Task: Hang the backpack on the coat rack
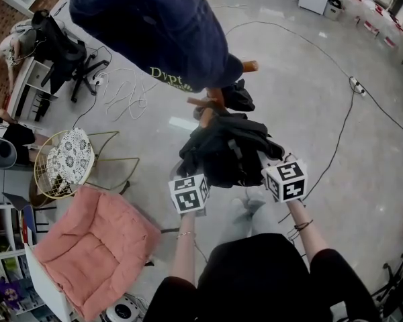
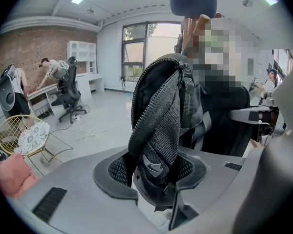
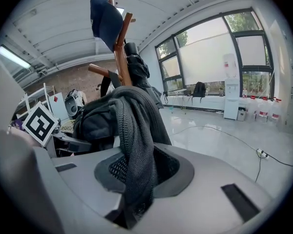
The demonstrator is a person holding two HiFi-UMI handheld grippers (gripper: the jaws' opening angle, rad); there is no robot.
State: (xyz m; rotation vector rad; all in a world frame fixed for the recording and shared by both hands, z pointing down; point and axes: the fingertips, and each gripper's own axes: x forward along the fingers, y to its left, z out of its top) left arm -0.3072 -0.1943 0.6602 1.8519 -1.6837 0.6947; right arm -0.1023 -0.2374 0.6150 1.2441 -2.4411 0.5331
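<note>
Seen from the head view, the black backpack (image 1: 225,149) hangs bunched on the near side of the wooden coat rack (image 1: 208,106). Its top lies against the lower pegs and its body drops toward the person. The left gripper (image 1: 190,192) and right gripper (image 1: 284,178) sit at its near lower edge, one on each side and about equally close. The rack's post lies beyond the bag. A navy cap (image 1: 148,19) tops the rack. Whether a strap is already over a peg cannot be told from here.

Along the left gripper view, a mesh strap with a zip edge, part of the backpack (image 2: 158,116), runs up and away from the jaws toward the coat rack (image 2: 191,30). Its long axis is nearly upright. The jaws stand fairly wide and the folded mesh fills the gap, touching both pads, so I read this as a grip on the strap.

Along the right gripper view, another mesh strap of the backpack (image 3: 129,130) drapes down through a narrow gap, where the jaws pinch it. The bag's bulk lies up and to the left of the jaws, between them and the coat rack (image 3: 119,57), which rises behind it with the cap (image 3: 105,21) on top. In my judgement the coming move turns on that relation. Either the bag's top must go up and forward onto a peg or, if it is already caught, both straps can be let go.
</note>
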